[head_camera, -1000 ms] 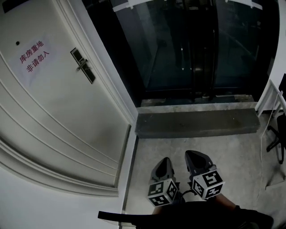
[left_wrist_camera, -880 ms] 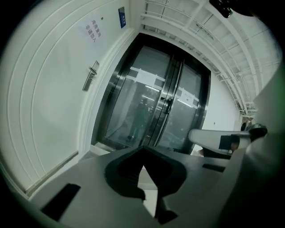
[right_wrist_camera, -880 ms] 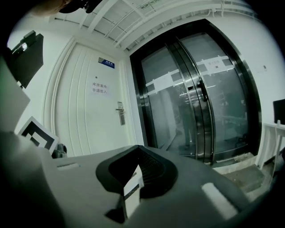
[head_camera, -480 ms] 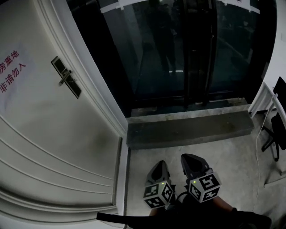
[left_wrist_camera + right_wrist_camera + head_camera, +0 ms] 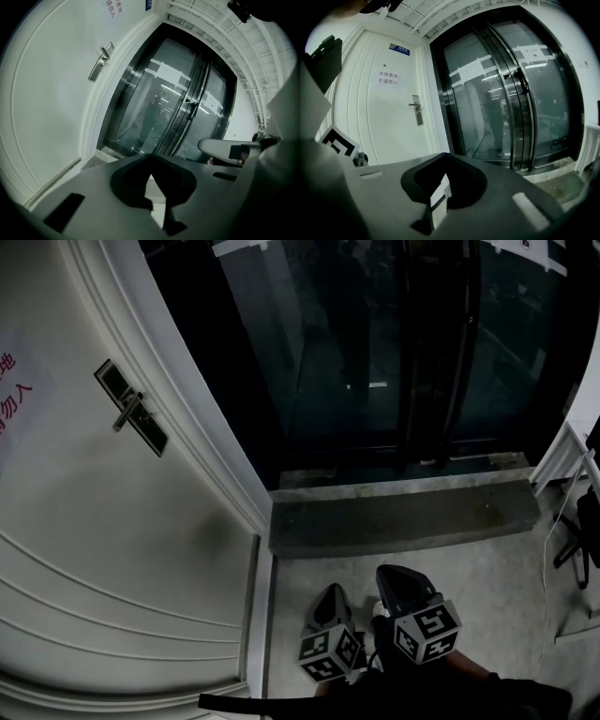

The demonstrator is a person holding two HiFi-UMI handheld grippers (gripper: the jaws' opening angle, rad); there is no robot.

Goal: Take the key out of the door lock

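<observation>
The white door (image 5: 112, 521) fills the left of the head view, with a dark lock plate and lever handle (image 5: 131, 409) high on it. The same lock plate (image 5: 416, 109) shows small in the right gripper view and at the upper left in the left gripper view (image 5: 101, 62). It is too small in every view to make out a key. My left gripper (image 5: 330, 596) and right gripper (image 5: 399, 577) hang low near my body, side by side over the floor and far from the lock. Both are shut with nothing between the jaws.
Dark glass double doors (image 5: 403, 352) stand straight ahead behind a raised stone threshold (image 5: 403, 517). A paper sign with red characters (image 5: 14, 390) is stuck on the white door. At the right edge are a white rack (image 5: 567, 442) and a dark chair (image 5: 583, 531).
The head view has swung right, so the lock plate has slid left in the picture. Both grippers stay low near my body and have sunk slightly.
</observation>
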